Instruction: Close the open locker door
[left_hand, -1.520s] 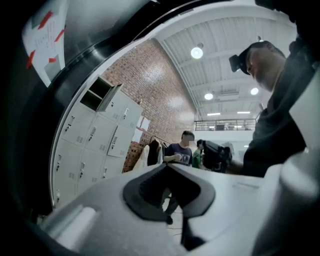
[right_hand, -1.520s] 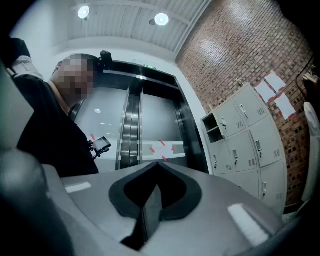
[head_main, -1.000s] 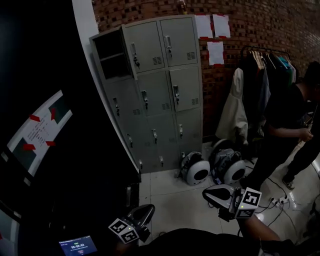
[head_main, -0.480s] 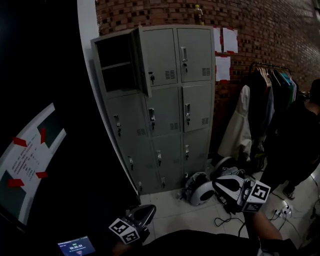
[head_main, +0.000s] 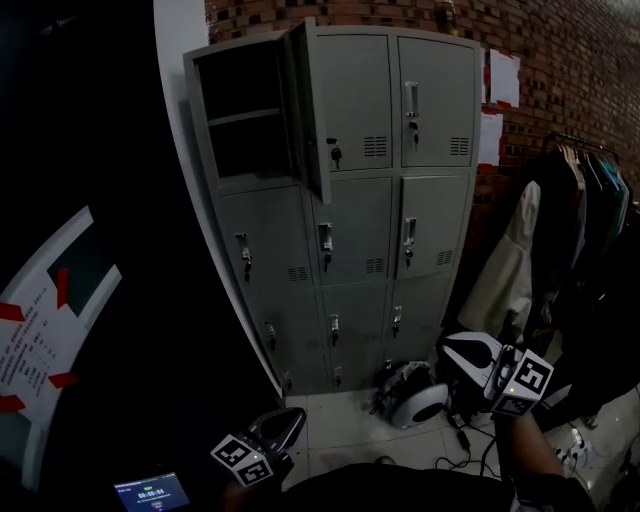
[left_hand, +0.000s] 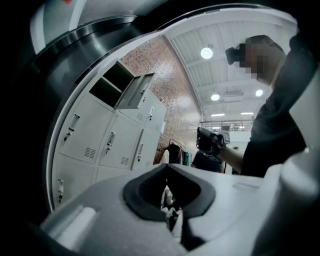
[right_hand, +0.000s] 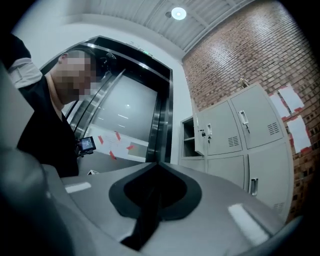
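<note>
Two claws hang low and near me, well short of the lockers. The left claw (head_main: 283, 425) has its jaws together on nothing, and the right claw (head_main: 462, 350) is likewise pinched closed and empty.

The open locker door (head_main: 318, 110) belongs to the top-left compartment (head_main: 245, 110) of the grey locker bank (head_main: 370, 260). It stands out toward me, nearly edge-on, with its latch (head_main: 335, 153) on the face turned right.

I judge the task not yet begun. I would raise the right claw to the right of the door and lay its closed tip flat on the outer face by the latch, near the free edge. From there I'd sweep left and far in an arc about the hinge, pressing until the door seats flush.

Room is good up high in front of the lockers. The dark wall panel (head_main: 100, 200) crowds the left side, and the coat rack (head_main: 585, 200) stands right. Low down, a white round device (head_main: 415, 395) and floor cables (head_main: 470, 440) lie near my feet.
</note>
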